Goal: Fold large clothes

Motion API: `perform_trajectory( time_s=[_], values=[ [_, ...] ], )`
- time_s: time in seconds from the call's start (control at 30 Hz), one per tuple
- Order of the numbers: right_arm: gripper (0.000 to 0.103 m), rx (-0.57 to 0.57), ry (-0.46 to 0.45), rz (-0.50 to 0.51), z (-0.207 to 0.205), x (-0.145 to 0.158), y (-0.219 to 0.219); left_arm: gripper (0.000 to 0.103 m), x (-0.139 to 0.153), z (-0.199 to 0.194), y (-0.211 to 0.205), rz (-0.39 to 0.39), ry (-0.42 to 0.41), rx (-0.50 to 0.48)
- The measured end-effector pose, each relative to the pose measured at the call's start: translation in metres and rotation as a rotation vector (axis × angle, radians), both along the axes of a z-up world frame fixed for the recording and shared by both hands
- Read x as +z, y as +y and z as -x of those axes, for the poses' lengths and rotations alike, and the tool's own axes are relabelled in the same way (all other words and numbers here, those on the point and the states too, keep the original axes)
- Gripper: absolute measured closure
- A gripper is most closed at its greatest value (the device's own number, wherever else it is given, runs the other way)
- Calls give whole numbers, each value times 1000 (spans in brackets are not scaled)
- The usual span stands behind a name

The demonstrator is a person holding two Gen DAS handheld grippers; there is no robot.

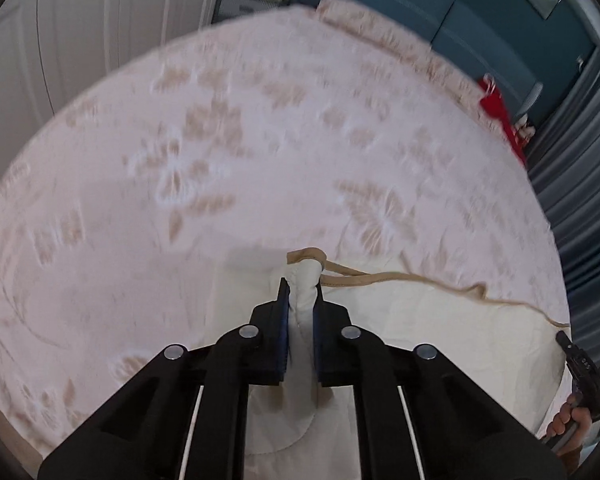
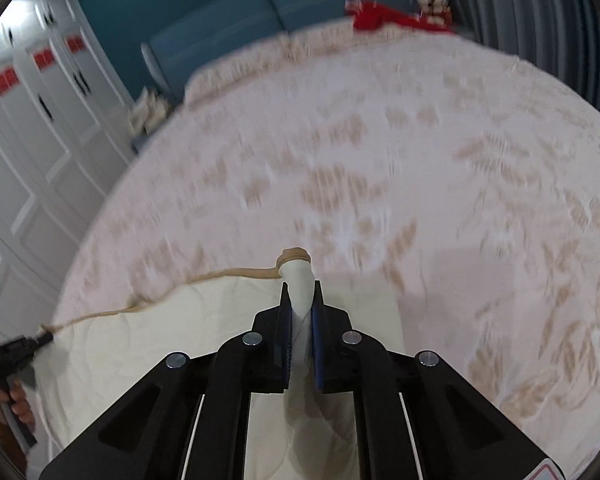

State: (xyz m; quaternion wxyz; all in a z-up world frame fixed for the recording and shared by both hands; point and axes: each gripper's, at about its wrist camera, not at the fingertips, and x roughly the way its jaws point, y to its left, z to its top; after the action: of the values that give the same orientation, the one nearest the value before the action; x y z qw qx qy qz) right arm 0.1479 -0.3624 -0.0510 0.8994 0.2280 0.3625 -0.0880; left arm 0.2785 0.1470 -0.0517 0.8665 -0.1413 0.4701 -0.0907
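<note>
The left gripper (image 1: 300, 300) and the right gripper (image 2: 300, 304) each pinch one corner of the cream cloth (image 1: 440, 340), which hangs over the near edge of the bed (image 1: 260, 140), its tan trim (image 1: 440, 285) stretched between them. To fold it well, I think both hands should move together and keep that trim tight and level. Only the right view shows the white wardrobe doors (image 2: 40, 140) with red stickers, and only the left view shows the grey box (image 1: 244, 6) past the far edge.
</note>
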Motion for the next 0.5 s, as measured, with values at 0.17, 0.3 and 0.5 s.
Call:
perform_trajectory(
  time_s=[0.17,0.3,0.5],
  values=[
    [96,-34,105,10,-18,-35,-9,95,-29,-18,-17,-109,56,-3],
    [96,-28,220,29,-23,-80,-3,94,-75,-19,-28,-189,122,11],
    [92,-11,263,107,-32,-85,6,86,-79,-19,-42,-306,103,8]
  ],
)
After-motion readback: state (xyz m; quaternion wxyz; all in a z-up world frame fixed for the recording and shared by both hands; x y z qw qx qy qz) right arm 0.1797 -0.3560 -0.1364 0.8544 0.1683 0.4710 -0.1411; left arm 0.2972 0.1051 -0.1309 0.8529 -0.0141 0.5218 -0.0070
